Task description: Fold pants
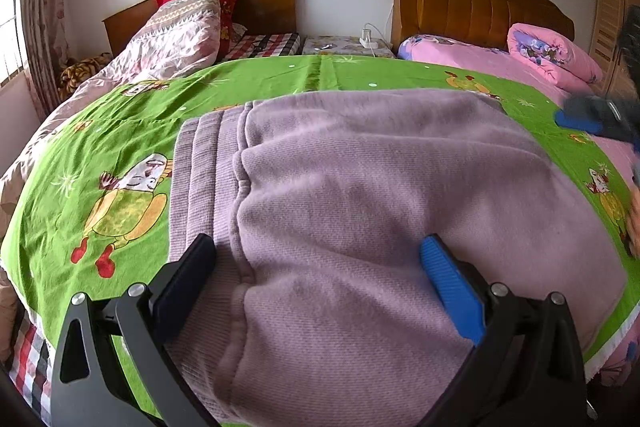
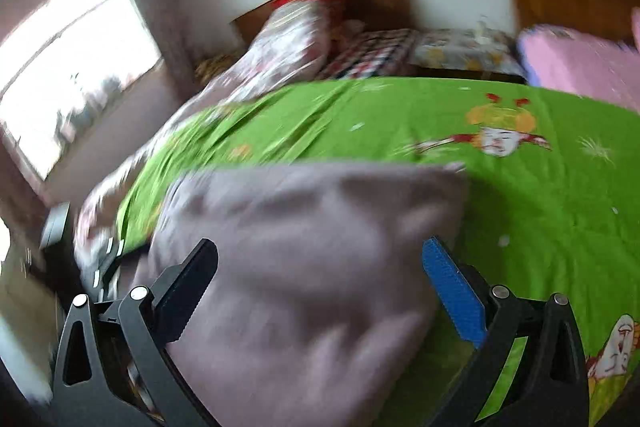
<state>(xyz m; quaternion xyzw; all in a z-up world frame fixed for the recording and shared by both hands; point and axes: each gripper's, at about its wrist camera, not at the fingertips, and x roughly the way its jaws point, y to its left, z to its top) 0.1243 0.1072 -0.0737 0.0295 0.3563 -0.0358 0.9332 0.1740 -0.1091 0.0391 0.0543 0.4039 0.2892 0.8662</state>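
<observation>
Lilac fleece pants (image 1: 360,195) laid folded on bed (image 1: 120,131) near front edge; judged soft, light, limp. Ribbed waistband best pinched. Left gripper (image 1: 316,267) and right gripper (image 2: 320,267) jaws spread, nothing held.

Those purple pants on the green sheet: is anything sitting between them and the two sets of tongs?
Nothing visible. The pants lie bare on the green sheet, and the open left tongs sit right over the fabric. The open right tongs also hang directly over it, though that view is blurred.
</observation>
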